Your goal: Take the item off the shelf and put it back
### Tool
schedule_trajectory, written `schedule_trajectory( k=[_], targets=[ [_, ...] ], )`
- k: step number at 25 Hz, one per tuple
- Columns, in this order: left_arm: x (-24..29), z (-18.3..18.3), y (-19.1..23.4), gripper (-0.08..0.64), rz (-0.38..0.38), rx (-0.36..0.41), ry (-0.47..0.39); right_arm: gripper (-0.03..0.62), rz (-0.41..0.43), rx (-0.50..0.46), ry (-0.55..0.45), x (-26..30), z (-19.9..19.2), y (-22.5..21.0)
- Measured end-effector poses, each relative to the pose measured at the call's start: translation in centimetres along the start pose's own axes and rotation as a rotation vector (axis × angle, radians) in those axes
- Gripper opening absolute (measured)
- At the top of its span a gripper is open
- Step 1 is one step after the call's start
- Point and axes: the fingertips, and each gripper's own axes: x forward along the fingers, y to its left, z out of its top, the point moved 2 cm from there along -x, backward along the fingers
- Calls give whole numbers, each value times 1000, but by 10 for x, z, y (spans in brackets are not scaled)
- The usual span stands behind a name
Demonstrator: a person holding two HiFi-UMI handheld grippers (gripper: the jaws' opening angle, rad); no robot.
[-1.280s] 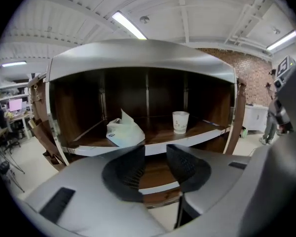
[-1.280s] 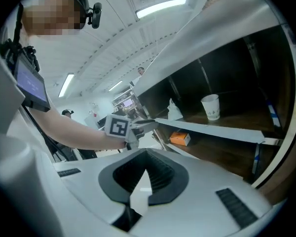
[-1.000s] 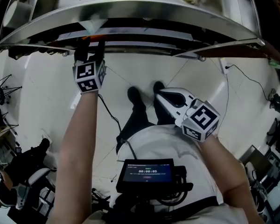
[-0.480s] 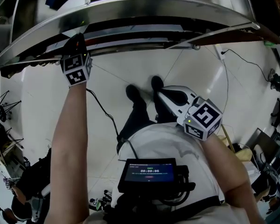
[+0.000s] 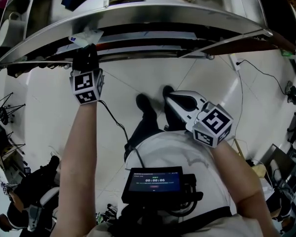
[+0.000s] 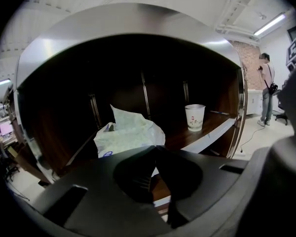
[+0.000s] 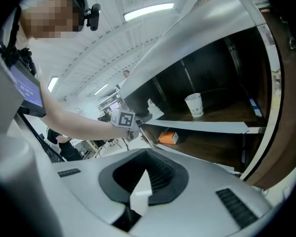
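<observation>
Reaching toward 11 o'clock, the outstretched left arm holds the left gripper [image 5: 86,52] at the shelf [image 5: 187,15] edge, its jaws just closed, pinching the plastic bag [image 6: 130,132]. The right gripper [image 5: 167,98], at 2 o'clock, is pressed together and empty.

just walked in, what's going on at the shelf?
A person with a gripper in each hand is working at a metal shelf. The left gripper reaches into it, and its fingers have just closed on what looks like the edge of a plastic bag at the shelf's front. A paper cup stands further along the same shelf. The right gripper waits near the body, shut and empty.
</observation>
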Motion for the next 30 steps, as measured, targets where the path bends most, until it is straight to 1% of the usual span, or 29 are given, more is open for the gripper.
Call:
schedule_trajectory(
  k=[5, 8, 15, 20, 23, 26, 30],
  targets=[
    [-35, 9, -30, 8, -52, 10, -41, 5, 20, -21, -10, 1, 6, 2],
    [-53, 12, -45, 8, -75, -2, -52, 5, 29, -31, -21, 1, 9, 2],
    [-107, 29, -79, 8, -155, -60, -95, 5, 51, -59, -49, -3, 19, 2],
    [-146, 58, -94, 8, -203, -134, -142, 6, 73, -85, -66, -4, 30, -1],
    [-166, 78, -94, 8, -212, -158, -194, 5, 91, -105, -75, -3, 38, -1],
    [-183, 87, -88, 8, -198, -148, -239, 6, 119, -130, -91, 0, 50, 5],
    [-202, 111, -96, 8, -217, -161, -252, 6, 164, -156, -127, 3, 70, 19]
  ],
)
